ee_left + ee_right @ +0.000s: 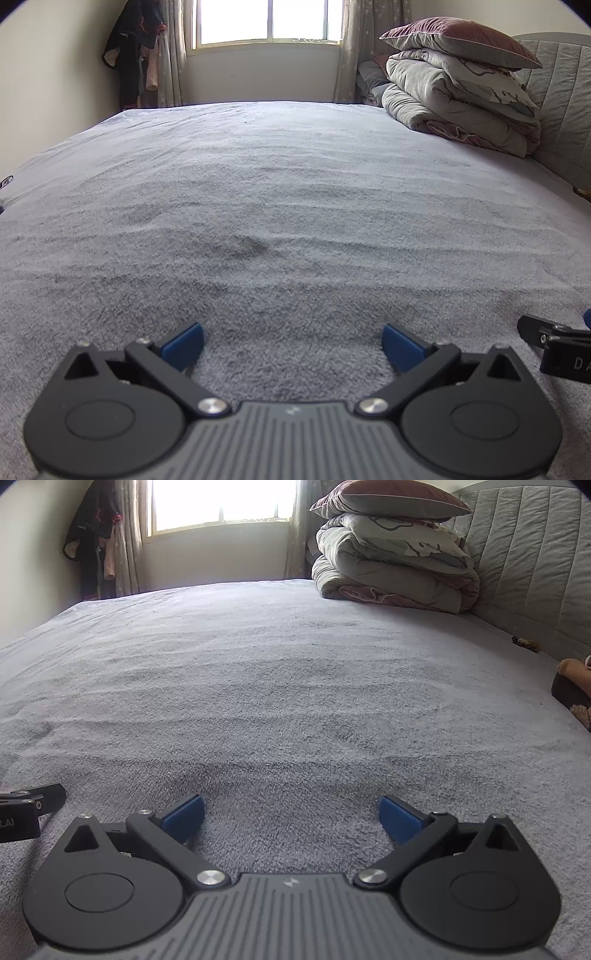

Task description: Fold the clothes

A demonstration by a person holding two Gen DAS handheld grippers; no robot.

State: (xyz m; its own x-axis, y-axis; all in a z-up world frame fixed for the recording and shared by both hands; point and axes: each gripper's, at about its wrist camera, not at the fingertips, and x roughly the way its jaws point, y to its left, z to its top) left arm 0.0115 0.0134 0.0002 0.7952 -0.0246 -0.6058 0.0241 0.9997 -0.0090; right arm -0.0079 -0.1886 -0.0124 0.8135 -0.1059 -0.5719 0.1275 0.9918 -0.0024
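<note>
Both claws rest low on the grey fuzzy bed [280,177], side by side. Left claw [291,347] is wide, with nothing between its blue pads [184,345]. Right claw [291,818] is wide too. Far right, a pillow [458,40] sits on a folded quilt [450,99]. Clothes [133,48] hang far left by the window [266,20].

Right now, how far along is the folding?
Nothing looks done: no folded garment shows on the grey bed cover. Nothing in hand: the left tongs and right tongs both sit open and empty on it. No clothes to fold are in view besides some hanging in the corner.
</note>
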